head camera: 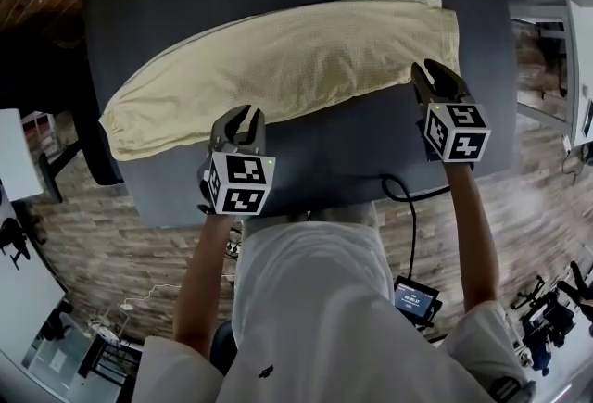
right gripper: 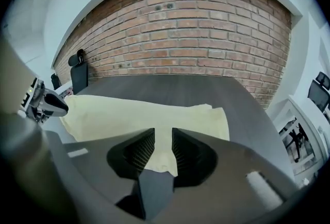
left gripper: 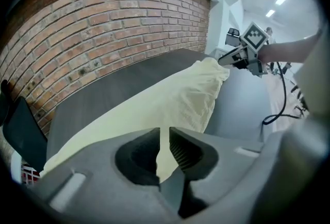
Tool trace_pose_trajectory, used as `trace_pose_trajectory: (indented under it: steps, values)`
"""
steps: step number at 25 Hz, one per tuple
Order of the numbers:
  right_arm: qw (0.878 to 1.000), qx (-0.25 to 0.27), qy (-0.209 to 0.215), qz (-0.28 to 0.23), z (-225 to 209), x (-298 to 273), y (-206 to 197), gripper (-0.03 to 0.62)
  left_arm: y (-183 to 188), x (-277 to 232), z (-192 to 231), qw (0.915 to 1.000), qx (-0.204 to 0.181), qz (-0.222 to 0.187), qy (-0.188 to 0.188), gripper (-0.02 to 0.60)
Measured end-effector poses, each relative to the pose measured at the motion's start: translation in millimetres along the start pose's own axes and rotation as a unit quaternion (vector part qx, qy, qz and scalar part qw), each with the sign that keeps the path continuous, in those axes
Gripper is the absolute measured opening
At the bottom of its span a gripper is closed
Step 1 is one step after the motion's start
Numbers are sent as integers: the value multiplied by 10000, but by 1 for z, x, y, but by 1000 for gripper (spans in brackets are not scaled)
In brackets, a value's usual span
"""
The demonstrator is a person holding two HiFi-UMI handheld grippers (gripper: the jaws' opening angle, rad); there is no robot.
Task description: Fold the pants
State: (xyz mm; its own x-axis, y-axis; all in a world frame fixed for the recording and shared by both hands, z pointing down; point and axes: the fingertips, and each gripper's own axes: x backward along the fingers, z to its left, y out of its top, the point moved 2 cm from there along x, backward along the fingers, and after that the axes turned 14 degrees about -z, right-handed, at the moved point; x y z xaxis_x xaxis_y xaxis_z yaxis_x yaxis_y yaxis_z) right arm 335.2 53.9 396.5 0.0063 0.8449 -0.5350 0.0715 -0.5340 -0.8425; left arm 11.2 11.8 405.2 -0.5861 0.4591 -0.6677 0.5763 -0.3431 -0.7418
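Pale yellow pants (head camera: 287,58) lie folded lengthwise in a long band across the dark table (head camera: 371,151). My left gripper (head camera: 240,120) sits at the band's near edge, left of its middle. In the left gripper view the jaws (left gripper: 164,134) stand a narrow slit apart with the pale cloth (left gripper: 175,99) running down between the pads. My right gripper (head camera: 432,74) is at the near right corner of the pants. Its jaws (right gripper: 163,138) are parted, with the cloth (right gripper: 129,115) lying just beyond them and nothing pinched. Each gripper also appears in the other's view: the right gripper (left gripper: 240,58), the left gripper (right gripper: 49,104).
A brick wall (right gripper: 196,37) runs behind the table. A black office chair (right gripper: 78,71) stands at the far left corner. A black cable (head camera: 408,193) hangs off the near table edge by my right arm, down to a small device (head camera: 415,297).
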Motion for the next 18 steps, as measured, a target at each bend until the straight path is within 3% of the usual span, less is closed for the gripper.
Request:
trace_pose_trajectory:
  steps: [9,14,18]
  values:
    - [9975,-562,-395,166,-83,-1,-27,173,25,-30,-41,9997,246,-35,-25,51]
    - [9940,-822,-527,491,-115,-16,-50,265,36,-46,-56,9994,343,-40,-60,46]
    - [9886,-1103,-567,850,-125,-27,-73,284,38,-56,-70,9994,313,68,-155,46]
